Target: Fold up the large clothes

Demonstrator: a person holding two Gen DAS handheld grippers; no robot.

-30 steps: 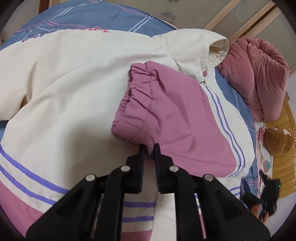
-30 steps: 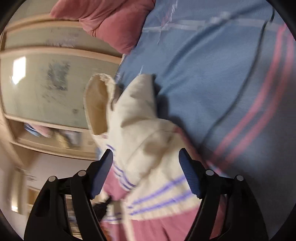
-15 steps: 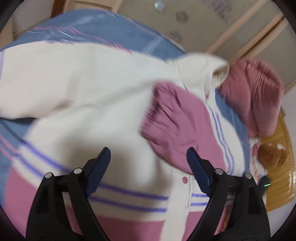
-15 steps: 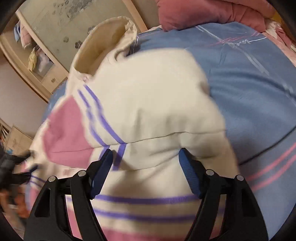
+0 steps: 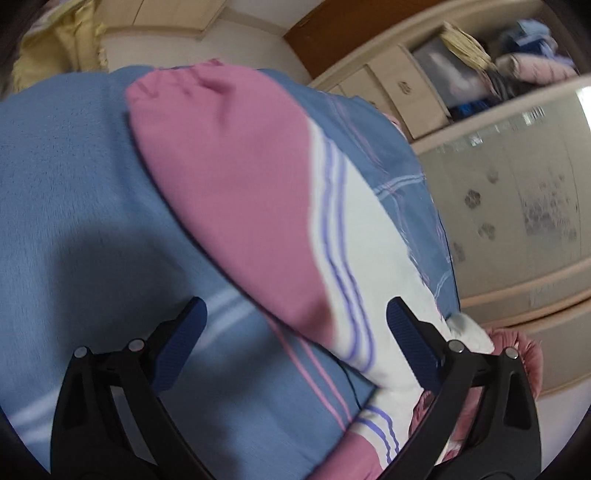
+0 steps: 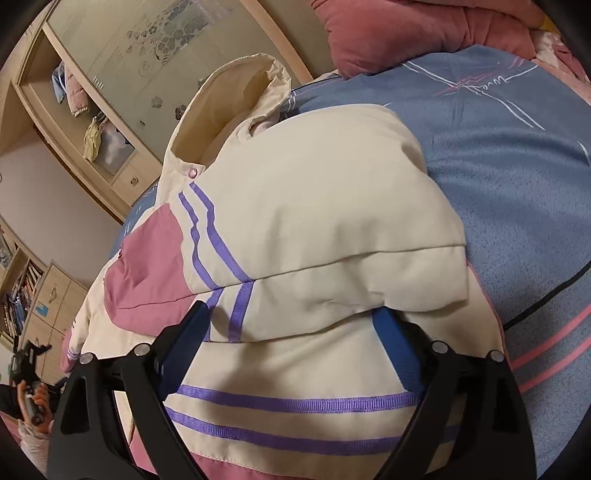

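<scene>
One jacket (image 6: 317, 206), cream with pink panels and paired purple stripes, was laid on a blue bedspread (image 6: 517, 177), and two grippers were seen, one in each view. In the right wrist view the right gripper (image 6: 291, 332) was held over the jacket's body with its jaws wide apart; they had just been opening, and a folded cream edge of the jacket bulged between the two blue pads without being visibly pinched. One hood (image 6: 221, 107) was stood open at 11 o'clock from that gripper, with one pink snap (image 6: 192, 172) below it, and two purple stripes were counted across the hem at 6 o'clock. One red cushion (image 6: 406, 33) was seen at 1 o'clock past the bedspread, and a wardrobe (image 6: 110, 110) with open shelves at 10 o'clock. In the left wrist view, which was blurred, the left gripper (image 5: 295, 336) was also spread wide, its jaws having just been opening, and nothing was clamped. One sleeve (image 5: 236, 177) was stretched out flat on the bedspread (image 5: 74, 184) from between the pads toward 11 o'clock, pink toward its gathered cuff (image 5: 177, 79), cream nearer the gripper, with purple stripes at the join. A cupboard (image 5: 517, 184) was seen at 2 o'clock.
</scene>
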